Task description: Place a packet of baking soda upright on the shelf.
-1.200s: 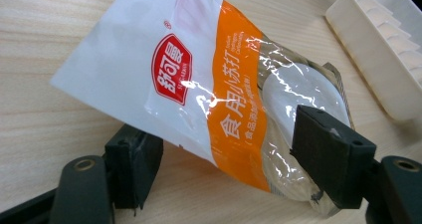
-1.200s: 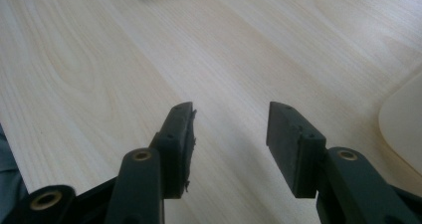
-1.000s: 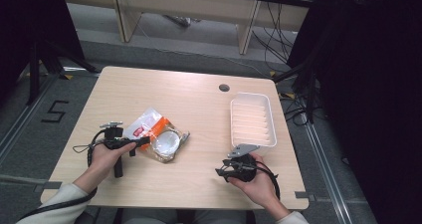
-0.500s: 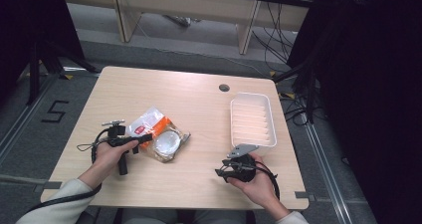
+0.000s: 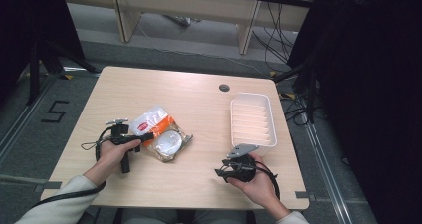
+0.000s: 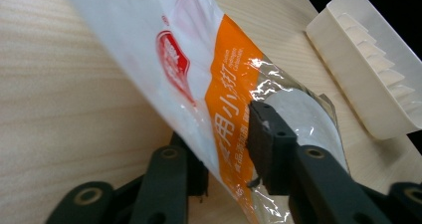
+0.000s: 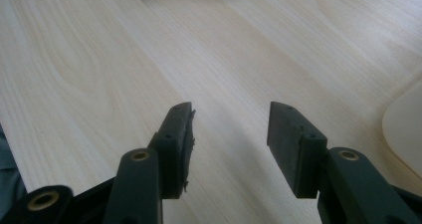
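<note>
From the high view, the left gripper (image 5: pixel 141 139) lay low on the table (image 5: pixel 199 109), its tips at the near edge of a plastic snack bag (image 5: pixel 161 133) that stretched away from it toward the table's middle. The white tray (image 5: pixel 252 120) stood well apart on the far side of the bag. The right gripper (image 5: pixel 234 168) rested just short of the tray's near end, its grey plate almost at the rim, held in the person's right hand (image 5: pixel 256 181).

In the left gripper view, the bag (image 6: pixel 209 84) ran slantwise between the jaws, its white and orange printed end rising ahead and its clear crinkled part lying against the right-hand pad. The jaws had just been closing on the bag; the right pad touched the film, while the left pad was hidden behind it, so a full pinch could not be told. The tray (image 6: pixel 368 69) lay beyond, up and to the right.

In the right gripper view, the jaws stood spread apart with bare table (image 7: pixel 149 45) between them, and a pale rounded edge at the far right, too little to tell what it was
</note>
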`<state>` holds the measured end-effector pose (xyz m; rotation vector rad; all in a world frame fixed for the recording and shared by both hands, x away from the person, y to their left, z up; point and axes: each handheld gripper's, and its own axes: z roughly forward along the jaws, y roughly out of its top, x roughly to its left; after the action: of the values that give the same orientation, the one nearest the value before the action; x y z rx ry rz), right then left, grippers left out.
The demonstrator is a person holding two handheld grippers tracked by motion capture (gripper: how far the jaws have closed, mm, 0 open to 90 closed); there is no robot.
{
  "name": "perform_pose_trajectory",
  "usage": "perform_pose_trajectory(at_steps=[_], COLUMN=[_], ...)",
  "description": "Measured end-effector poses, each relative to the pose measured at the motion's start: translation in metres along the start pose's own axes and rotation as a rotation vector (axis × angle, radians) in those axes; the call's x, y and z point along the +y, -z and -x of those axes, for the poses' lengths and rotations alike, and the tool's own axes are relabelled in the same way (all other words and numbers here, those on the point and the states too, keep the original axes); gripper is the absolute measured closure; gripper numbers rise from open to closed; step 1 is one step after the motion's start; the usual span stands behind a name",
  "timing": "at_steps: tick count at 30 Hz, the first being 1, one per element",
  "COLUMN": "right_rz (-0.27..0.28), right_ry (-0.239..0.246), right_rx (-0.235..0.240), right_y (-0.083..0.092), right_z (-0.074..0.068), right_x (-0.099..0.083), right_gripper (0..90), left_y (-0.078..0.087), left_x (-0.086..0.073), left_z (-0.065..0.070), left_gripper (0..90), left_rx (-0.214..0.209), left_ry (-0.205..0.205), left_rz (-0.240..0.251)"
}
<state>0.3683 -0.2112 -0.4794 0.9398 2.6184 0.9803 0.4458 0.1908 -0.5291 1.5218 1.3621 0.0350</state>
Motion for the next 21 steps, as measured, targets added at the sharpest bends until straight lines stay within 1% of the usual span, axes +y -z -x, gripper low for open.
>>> perform_pose_trajectory(at_steps=[1, 2, 3, 4, 5, 6, 7, 9, 10, 11, 12, 13, 15, 16, 17, 18, 19, 20, 21], right_rz=[0.0, -0.002, -0.008, -0.008, -0.004, 0.001, -0.001, 0.001, 0.001, 0.001, 0.001, 0.002, 0.002, 0.002, 0.001, 0.0, -0.003, -0.001, -0.002], right_ry=[0.0, 0.004, -0.011, -0.011, -0.002, 0.018, 0.017, 0.018, 0.018, 0.018, 0.016, 0.015, 0.015, 0.015, 0.015, 0.017, -0.006, -0.006, -0.007], right_rx=[0.0, 0.005, 0.012, 0.012, 0.012, 0.012, 0.013, 0.01, 0.01, 0.01, 0.009, 0.008, 0.008, 0.008, 0.008, 0.009, -0.001, -0.001, 0.002], right_y=[0.0, 0.0, 0.0, 0.0, -0.001, -0.001, -0.001, -0.001, -0.001, -0.001, -0.001, -0.001, -0.001, -0.001, -0.001, -0.001, 0.0, 0.0, 0.0], right_z=[0.0, 0.001, 0.0, 0.0, 0.0, 0.002, 0.002, 0.002, 0.002, 0.002, 0.002, 0.002, 0.002, 0.002, 0.002, 0.002, 0.001, 0.002, 0.001], right_x=[0.0, 0.0, 0.0, 0.0, 0.0, 0.0, 0.0, -0.001, -0.001, -0.001, 0.0, 0.0, 0.0, -0.001, -0.001, -0.001, -0.001, -0.001, -0.001], right_gripper=[53.4, 53.4, 53.4, 53.4, 53.4, 53.4, 53.4, 53.4, 53.4, 53.4, 53.4, 53.4, 53.4, 53.4, 53.4, 53.4, 53.4, 53.4, 53.4], left_y=[0.0, 0.0, 0.0, 0.001, 0.001, 0.002, 0.002, 0.002, 0.004, 0.005, 0.005, 0.007, 0.008, 0.01, 0.01, 0.01, 0.01, 0.011, 0.012], left_x=[0.0, 0.001, 0.001, 0.001, 0.001, 0.001, 0.001, 0.002, 0.003, 0.004, 0.004, 0.005, 0.007, 0.008, 0.008, 0.009, 0.009, 0.009, 0.01], left_z=[0.0, 0.001, 0.001, 0.002, 0.003, 0.004, 0.005, 0.007, 0.009, 0.01, 0.01, 0.013, 0.017, 0.018, 0.021, 0.022, 0.022, 0.024, 0.027], left_gripper=[73.3, 76.6, 79.7, 79.7, 83.1, 86.4, 88.0, 88.6, 88.7, 88.8, 88.8, 88.8, 88.9, 88.9, 88.9, 89.0, 89.0, 89.0, 89.0], left_rx=[0.0, 0.003, 0.003, 0.002, 0.003, -0.002, -0.008, -0.02, -0.042, -0.051, -0.051, -0.071, -0.084, -0.096, -0.094, -0.109, -0.109, -0.119, -0.121], left_ry=[0.0, -0.024, -0.024, -0.036, -0.043, -0.05, -0.052, -0.067, -0.067, -0.075, -0.075, -0.077, -0.096, -0.113, -0.112, -0.114, -0.114, -0.121, -0.13], left_rz=[0.0, 0.002, 0.002, 0.0, 0.007, 0.009, 0.017, 0.029, 0.04, 0.045, 0.045, 0.058, 0.061, 0.058, 0.067, 0.074, 0.074, 0.076, 0.08])
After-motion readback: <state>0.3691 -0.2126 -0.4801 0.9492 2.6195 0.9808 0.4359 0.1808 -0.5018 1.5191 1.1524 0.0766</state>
